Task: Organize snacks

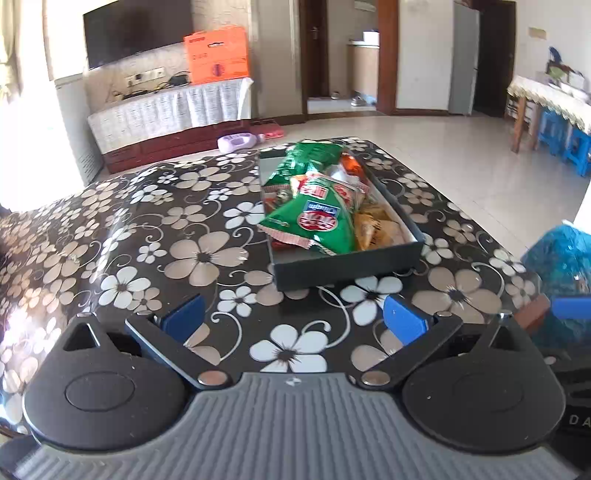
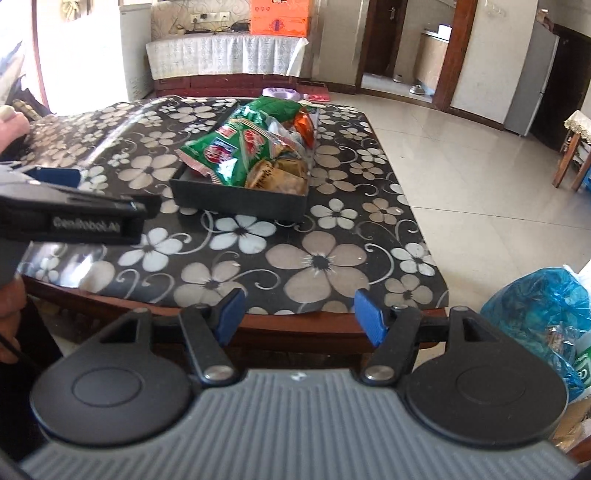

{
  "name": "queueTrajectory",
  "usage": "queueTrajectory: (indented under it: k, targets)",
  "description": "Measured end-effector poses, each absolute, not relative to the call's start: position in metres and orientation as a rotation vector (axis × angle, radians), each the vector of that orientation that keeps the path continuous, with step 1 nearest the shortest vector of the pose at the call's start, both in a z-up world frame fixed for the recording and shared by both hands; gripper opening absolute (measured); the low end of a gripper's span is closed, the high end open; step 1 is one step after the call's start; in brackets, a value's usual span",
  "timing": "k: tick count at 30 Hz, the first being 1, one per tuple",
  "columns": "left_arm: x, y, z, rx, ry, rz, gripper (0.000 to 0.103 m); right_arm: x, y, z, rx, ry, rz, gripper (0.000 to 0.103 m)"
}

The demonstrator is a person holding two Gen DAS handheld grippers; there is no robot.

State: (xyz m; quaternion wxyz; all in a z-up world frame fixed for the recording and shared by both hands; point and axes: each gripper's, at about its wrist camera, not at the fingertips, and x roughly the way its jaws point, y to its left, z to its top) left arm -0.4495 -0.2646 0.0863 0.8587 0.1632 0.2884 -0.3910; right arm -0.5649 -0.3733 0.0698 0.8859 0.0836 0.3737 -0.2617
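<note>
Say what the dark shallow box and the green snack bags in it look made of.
Dark shallow box: probably matte cardboard, with thin straight walls and a pale inner face. Green snack bags: glossy printed plastic film, crinkled, with crimped seams.

From the left wrist we look forward and down between its fingers, close over the floral table, toward the snack box. From the right wrist we sit back past the table's near edge, facing likewise. Both views share table, box and the far orange carton
</note>
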Motion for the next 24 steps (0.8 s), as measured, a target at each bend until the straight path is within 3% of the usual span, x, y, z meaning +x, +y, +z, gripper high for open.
queueTrajectory:
  k: [24]
  targets:
    - [-0.453,-0.271,0.088,0.395,0.605,-0.82,0.103,-0.549,-0.37,0.073,0.178,0.781,-0.471,0.068]
